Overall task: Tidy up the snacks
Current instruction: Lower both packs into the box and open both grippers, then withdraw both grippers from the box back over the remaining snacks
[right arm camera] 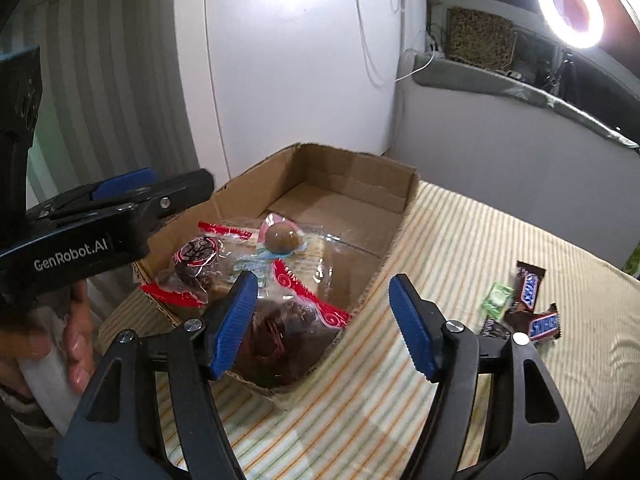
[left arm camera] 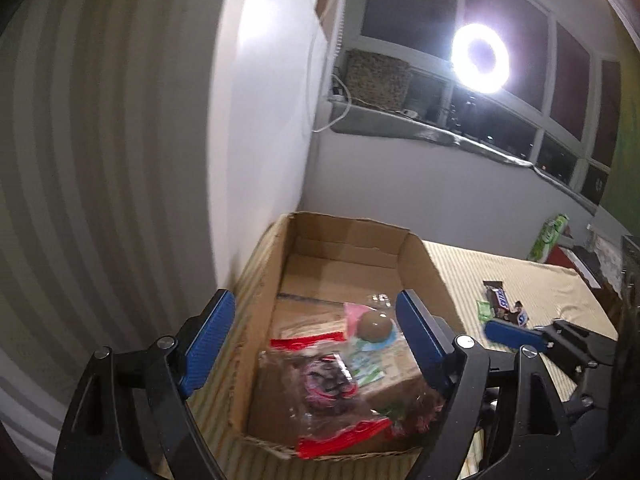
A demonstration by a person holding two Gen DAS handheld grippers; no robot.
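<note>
An open cardboard box [left arm camera: 344, 240] [right arm camera: 352, 168] stands on the striped cloth and holds clear snack bags with red edges [left arm camera: 320, 392] [right arm camera: 296, 304] and a brown ball-shaped sweet [left arm camera: 374, 327] [right arm camera: 283, 237]. My left gripper [left arm camera: 316, 336] is open and empty, held above the box's near end. My right gripper [right arm camera: 324, 320] is open and empty, over the box's right wall. Snickers bars [left arm camera: 505, 306] [right arm camera: 532, 304] and a small green packet [left arm camera: 484, 309] [right arm camera: 497, 299] lie on the cloth to the right of the box.
The striped tablecloth [right arm camera: 440, 280] covers the table. A white wall panel [right arm camera: 288, 60] stands behind the box. A ring light [left arm camera: 480, 58] [right arm camera: 570, 8] shines above a window sill [left arm camera: 420, 130]. A green pack [left arm camera: 548, 238] stands at the far right edge.
</note>
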